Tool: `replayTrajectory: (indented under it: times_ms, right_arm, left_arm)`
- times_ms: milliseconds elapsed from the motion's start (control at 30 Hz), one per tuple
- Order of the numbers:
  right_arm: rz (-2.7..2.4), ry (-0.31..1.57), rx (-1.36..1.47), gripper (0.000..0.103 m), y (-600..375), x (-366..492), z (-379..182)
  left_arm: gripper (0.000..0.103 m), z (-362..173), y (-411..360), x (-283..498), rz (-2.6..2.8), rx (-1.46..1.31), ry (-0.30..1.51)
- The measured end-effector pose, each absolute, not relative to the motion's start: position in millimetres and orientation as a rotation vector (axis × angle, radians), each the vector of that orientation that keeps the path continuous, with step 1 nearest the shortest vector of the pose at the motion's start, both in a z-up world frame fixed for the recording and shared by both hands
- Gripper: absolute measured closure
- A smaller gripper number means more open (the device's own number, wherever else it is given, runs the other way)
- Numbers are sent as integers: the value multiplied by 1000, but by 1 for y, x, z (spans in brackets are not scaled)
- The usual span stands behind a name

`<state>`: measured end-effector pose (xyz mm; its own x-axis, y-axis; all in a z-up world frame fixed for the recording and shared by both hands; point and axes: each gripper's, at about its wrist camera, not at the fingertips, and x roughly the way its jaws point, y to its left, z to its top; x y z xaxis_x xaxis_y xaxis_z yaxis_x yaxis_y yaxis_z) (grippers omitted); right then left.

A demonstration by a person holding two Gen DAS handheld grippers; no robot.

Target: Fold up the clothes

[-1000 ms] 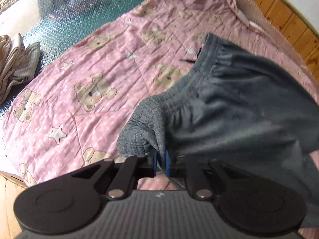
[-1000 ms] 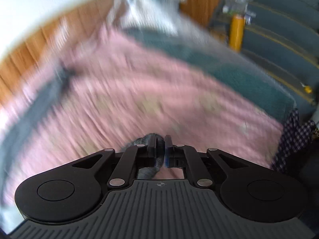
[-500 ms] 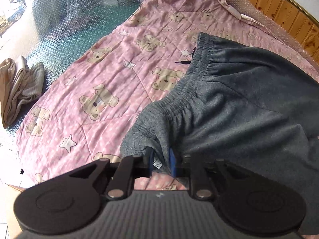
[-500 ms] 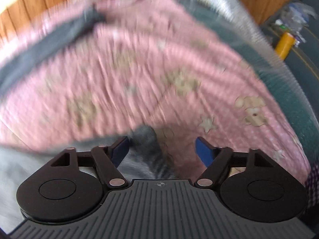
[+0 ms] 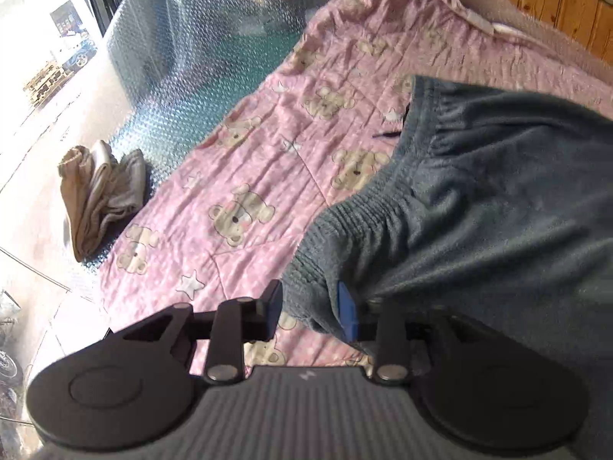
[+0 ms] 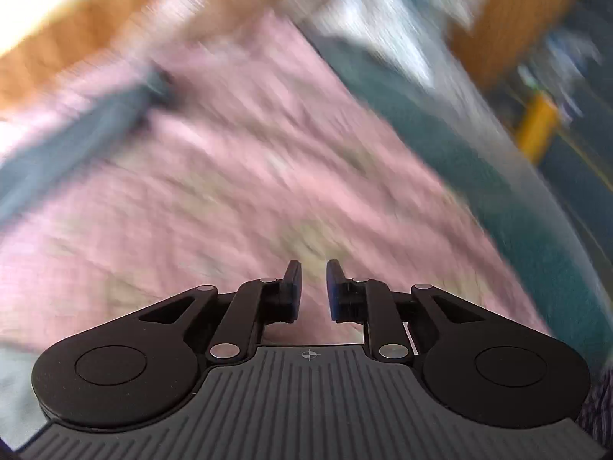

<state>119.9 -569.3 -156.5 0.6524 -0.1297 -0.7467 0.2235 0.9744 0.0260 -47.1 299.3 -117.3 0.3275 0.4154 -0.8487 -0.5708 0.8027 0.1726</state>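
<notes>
A dark grey fleece garment [image 5: 479, 211] with an elastic waistband lies spread on the pink bear-print quilt [image 5: 268, 161]. In the left wrist view, my left gripper [image 5: 310, 308] hangs over its near waistband corner. Its jaws are opening; the bunched corner still sits between the blue pads, loose and no longer pinched. The right wrist view is heavily blurred by motion. There, my right gripper [image 6: 312, 287] hovers over bare quilt [image 6: 230, 191], its jaws closing to a narrow gap with nothing between them. The grey garment [image 6: 76, 142] shows as a smeared band at the upper left.
A folded beige pile [image 5: 99, 195] rests on the teal bubble-wrap mat [image 5: 184, 76] left of the quilt. Wooden panelling [image 5: 555, 7] runs behind the bed. A yellow bottle [image 6: 536, 130] stands beyond the mat's right edge [image 6: 479, 176].
The left gripper has risen and gone from shut on the waistband corner to open. The right gripper let go of the grey cloth, spread wide, then narrowed while swinging away over the quilt.
</notes>
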Motion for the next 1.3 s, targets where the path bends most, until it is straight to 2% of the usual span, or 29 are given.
replayTrajectory:
  times_ms: [33,100,133,200,267,333,400,533,600,700,767,800,833,933,1000,1067,1200,1300]
  right_arm:
    - [-131,835,152,81,-564,109,-150]
    - [-38,895,191,58,-555,93,-157]
    - [-15,957,197,53,-552,89,-171]
    - [-83,1115,143,50,-550,84,-206]
    - [-226,1100,199,47,-560,82,-206]
    - [-367,1080,255,45,-571,80,-207]
    - [-361,1044,246,40,-562,91,-198]
    - [-361,1029,129,38,-529,129,-182]
    - [-335,1009,102,25,-509,154,-176]
    - [-282,996,42,19,-475,186,-172]
    - [-262,998,33,18,-453,202,-173]
    - [-253,1000,29,18,-442,209,-173]
    - [-249,1005,42,18,-435,218,-174]
    - [-223,982,176,18,-423,239,-166]
    - [-182,955,279,17,-415,254,-163]
    - [-142,926,381,15,-407,270,-159]
    - [-70,871,466,10,-398,308,-164]
    - [-40,865,530,10,-389,338,-168]
  left_arm:
    - [68,-110,301,-49,658,-173,1030]
    - [67,-103,309,-46,675,-182,1019]
    - [67,-105,317,-40,695,-173,1044]
    - [70,-111,334,-28,713,-161,1072]
    - [70,-111,348,-14,666,-185,1061]
    - [62,-109,353,11,577,-217,1027]
    - [49,-113,357,46,499,-242,1003]
    - [49,-143,372,132,429,-302,1002]
    - [49,-161,380,168,423,-299,1015]
    - [49,-184,390,208,413,-297,1033]
    - [54,-190,392,223,379,-320,1019]
    - [87,-184,390,223,340,-340,990]
    - [102,-178,388,222,301,-360,960]
    - [102,-130,365,191,115,-441,807]
    - [102,-88,337,140,-61,-470,743]
    - [102,-71,322,76,-168,-425,806]
    - [103,-111,342,-24,-36,-540,1052]
    - [103,-131,362,-58,102,-608,1076]
